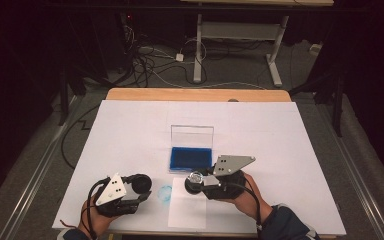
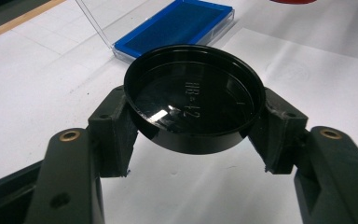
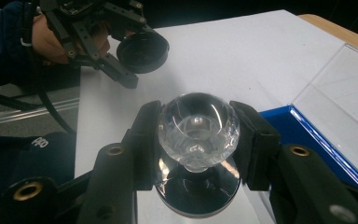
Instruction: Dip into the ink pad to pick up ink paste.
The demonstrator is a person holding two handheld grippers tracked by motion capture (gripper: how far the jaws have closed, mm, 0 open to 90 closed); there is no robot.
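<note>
A black round cap (image 2: 195, 100), hollow side up, sits between the jaws of my left gripper (image 2: 193, 128), which is shut on it. In the high view that gripper (image 1: 140, 189) hovers at the front left of the table with the cap (image 1: 141, 183). My right gripper (image 3: 198, 135) is shut on a clear glass dome (image 3: 198, 123) that stands on a black round base (image 3: 198, 193). From above, the right gripper (image 1: 198, 181) holds the dome (image 1: 196, 178) just in front of the blue case (image 1: 190, 157). The left gripper's cap (image 3: 142, 51) shows farther off.
The blue case (image 2: 177, 23) lies open at the table's centre, its clear lid (image 1: 192, 135) standing upright behind it. A pale blue round thing (image 1: 165, 194) lies between the grippers. A white sheet (image 1: 187, 211) lies at the front edge. White paper (image 1: 280, 150) covers the table.
</note>
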